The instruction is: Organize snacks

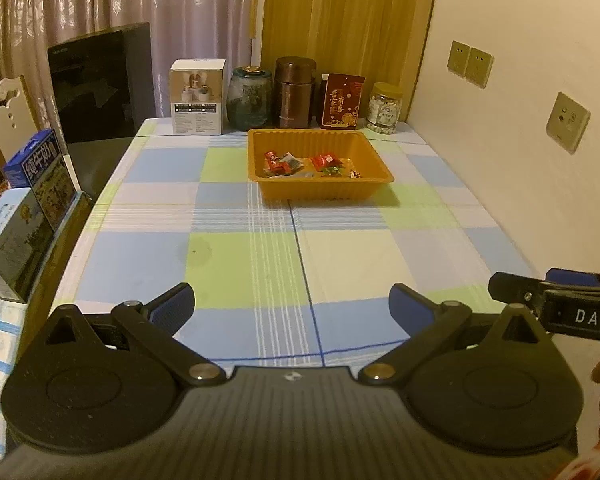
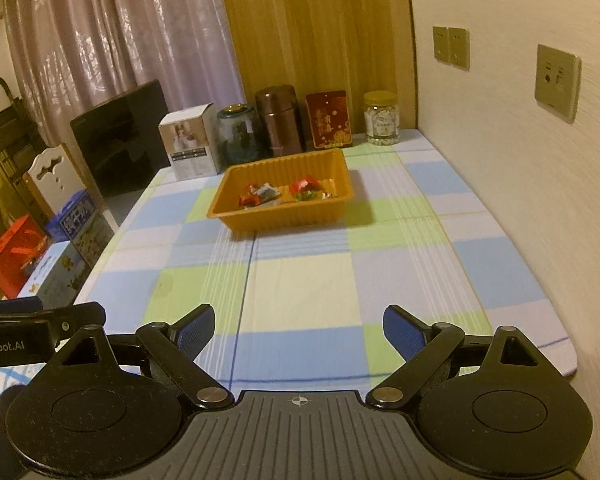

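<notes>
An orange ribbed tray [image 1: 374, 192] [image 2: 260, 220] sits toward the far side of the checked tablecloth [image 1: 260, 264] [image 2: 300, 288]. Inside it lie several wrapped candies [image 1: 296, 164] [image 2: 284, 194], red and clear. My left gripper [image 1: 292, 310] hangs open over the table's near edge, well short of the tray, with nothing between its blue pads. My right gripper [image 2: 298, 330] is open too, empty, at the near edge. Each wrist view shows the other gripper at its side edge: the right gripper [image 1: 548, 292] and the left gripper [image 2: 40, 308].
Along the back wall stand a white box [image 1: 198, 96], a glass jar [image 1: 249, 98], a brown canister [image 1: 295, 92], a red box [image 1: 340, 101] and a small jar [image 1: 385, 108]. Blue cartons [image 1: 28, 208] stand left of the table. The wall [image 1: 520, 140] runs along the right.
</notes>
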